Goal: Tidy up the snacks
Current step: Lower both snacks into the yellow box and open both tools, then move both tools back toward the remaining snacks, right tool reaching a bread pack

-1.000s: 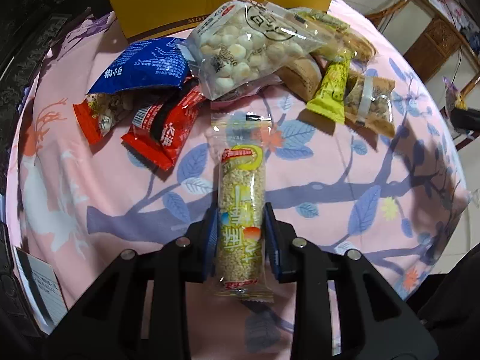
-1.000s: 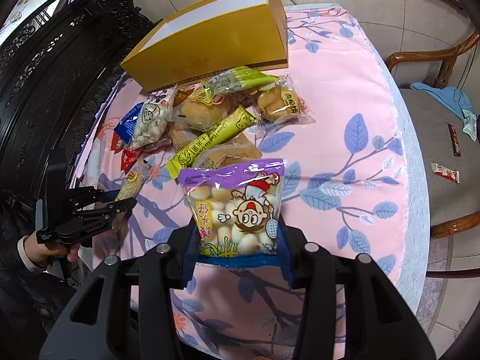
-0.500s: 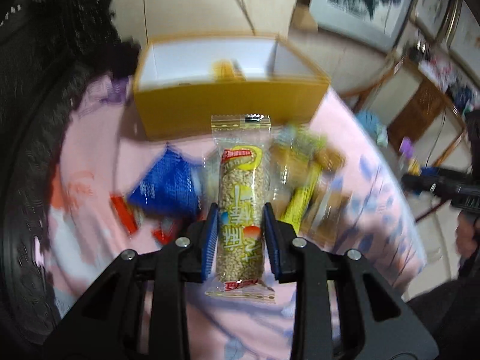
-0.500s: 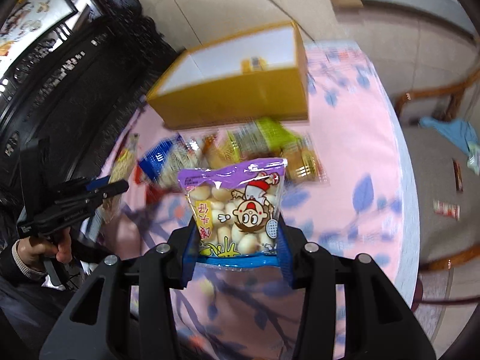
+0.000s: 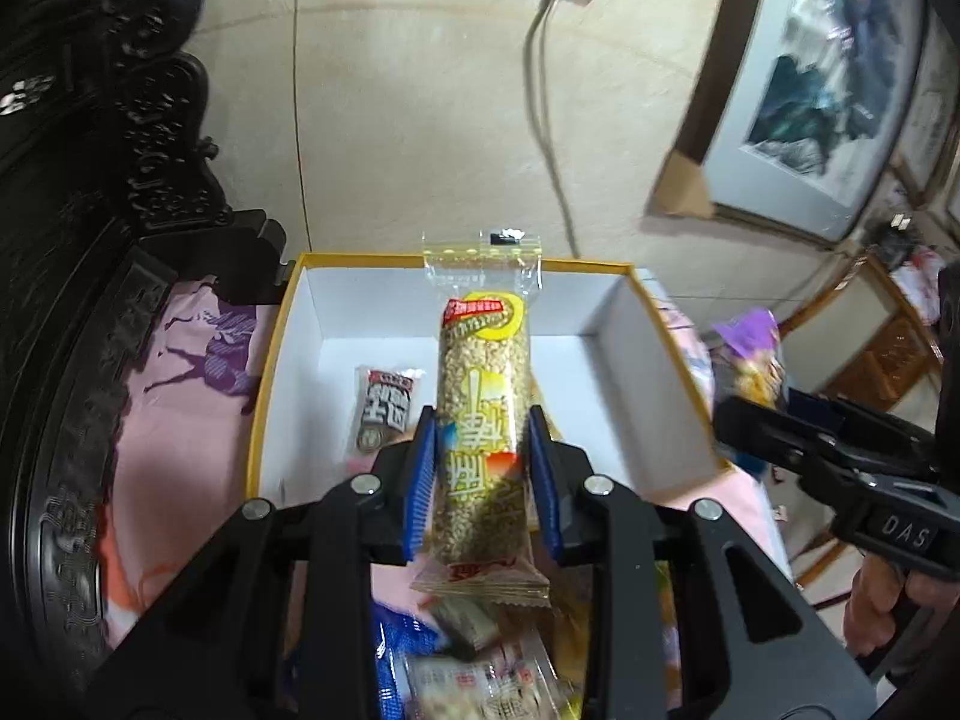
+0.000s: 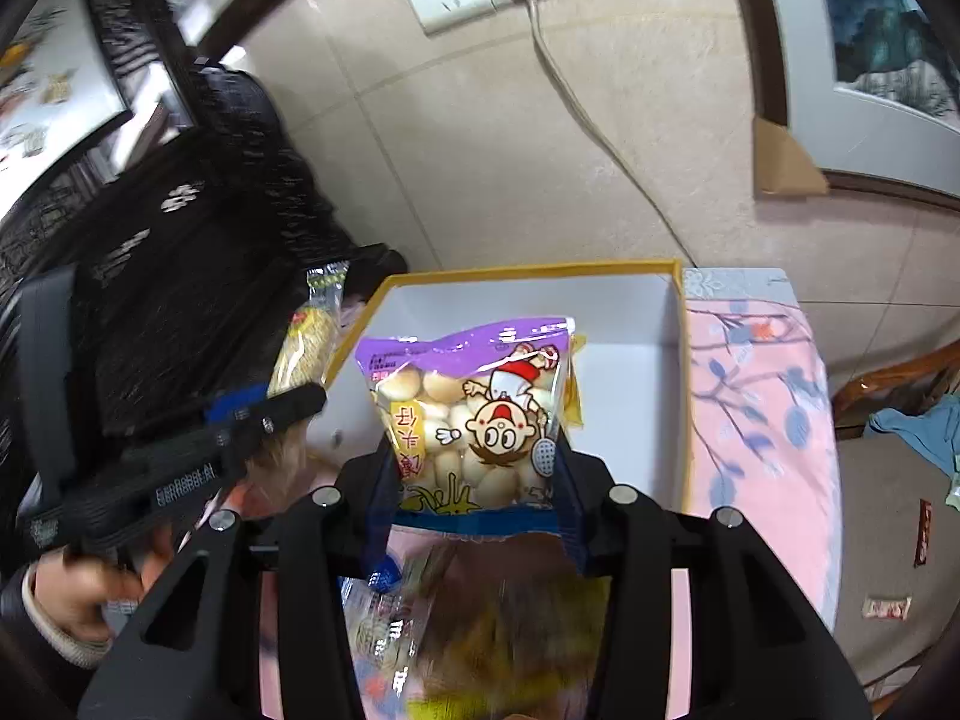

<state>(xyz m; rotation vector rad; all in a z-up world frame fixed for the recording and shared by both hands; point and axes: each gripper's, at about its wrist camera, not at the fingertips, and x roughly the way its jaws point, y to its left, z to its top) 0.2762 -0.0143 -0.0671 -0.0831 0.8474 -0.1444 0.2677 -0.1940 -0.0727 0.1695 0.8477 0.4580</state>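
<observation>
My left gripper (image 5: pixel 483 438) is shut on a long clear-wrapped puffed-rice bar (image 5: pixel 483 414), held above the near edge of an open yellow box (image 5: pixel 264 408) with a white inside. One small dark snack packet (image 5: pixel 384 408) lies in the box. My right gripper (image 6: pixel 474 462) is shut on a purple bag of small round biscuits (image 6: pixel 474 414), raised over the same yellow box (image 6: pixel 681 396). Each gripper shows in the other's view: the right gripper (image 5: pixel 744 414) at the right, the left gripper (image 6: pixel 294 396) at the left with the rice bar (image 6: pixel 306 342).
Several loose snack packets (image 5: pixel 480 660) lie blurred on the pink flowered tablecloth (image 5: pixel 180 438) below the grippers. Dark carved furniture (image 5: pixel 90 240) stands at the left. A wall with a socket and cable (image 6: pixel 540 30) is behind the box, and a wooden chair (image 6: pixel 900 384) at the right.
Both grippers rose from the snack pile and moved forward to the yellow box, each keeping its packet. The box's inside now shows.
</observation>
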